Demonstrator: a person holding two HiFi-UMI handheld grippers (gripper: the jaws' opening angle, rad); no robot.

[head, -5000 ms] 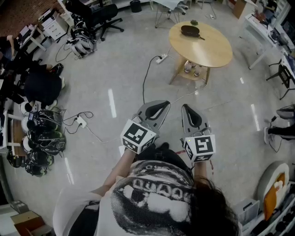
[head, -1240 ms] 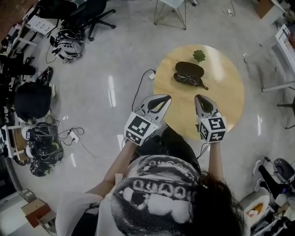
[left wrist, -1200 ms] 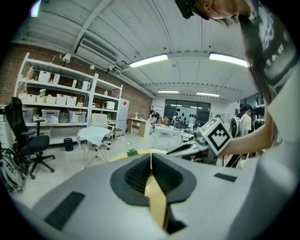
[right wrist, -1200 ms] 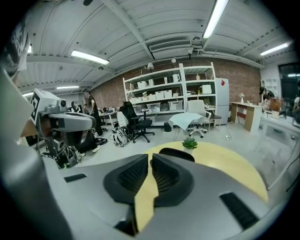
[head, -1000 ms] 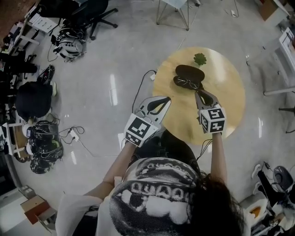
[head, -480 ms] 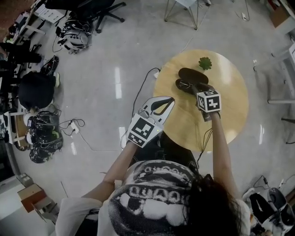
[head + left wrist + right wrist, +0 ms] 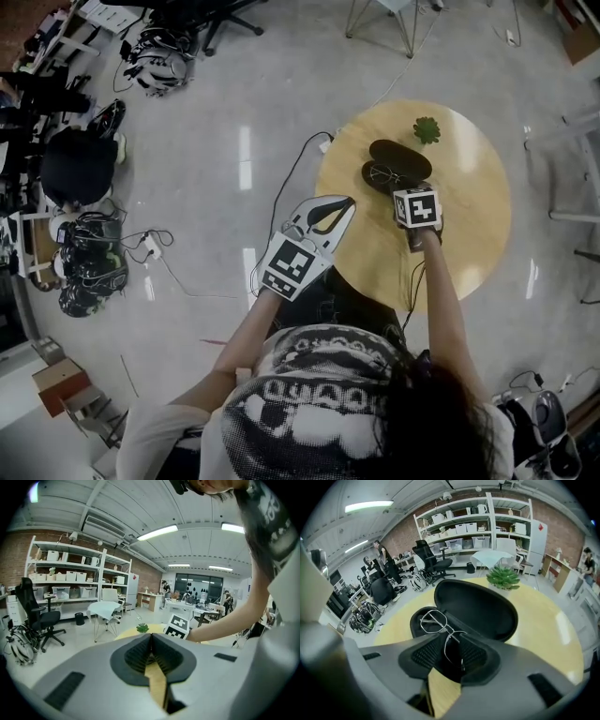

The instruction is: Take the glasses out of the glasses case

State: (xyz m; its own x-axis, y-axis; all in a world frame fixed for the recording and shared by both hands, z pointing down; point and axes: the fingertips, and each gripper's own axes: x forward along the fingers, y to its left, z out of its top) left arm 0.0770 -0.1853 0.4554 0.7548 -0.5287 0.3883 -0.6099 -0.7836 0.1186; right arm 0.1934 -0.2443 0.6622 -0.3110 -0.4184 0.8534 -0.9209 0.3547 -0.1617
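The right tool (image 7: 450, 641) is pointing steeply down over the open case (image 7: 476, 604) on the tabletop (image 7: 543, 630). Its jaws have just been opening and are now standing wide, straddling the near lens of the glasses (image 7: 432, 621) without pressing it, likely lining up a pinch. The glasses are lying in the case's lower half. The left tool (image 7: 151, 638), closed on nothing, is hanging back beside it, probably keeping clear.

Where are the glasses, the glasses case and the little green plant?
glasses (image 7: 448, 632): right gripper view, the bridge between the lenses.
glasses case (image 7: 476, 609): right gripper view, inside the open lid.
plant (image 7: 503, 577): right gripper view, its green leaves.
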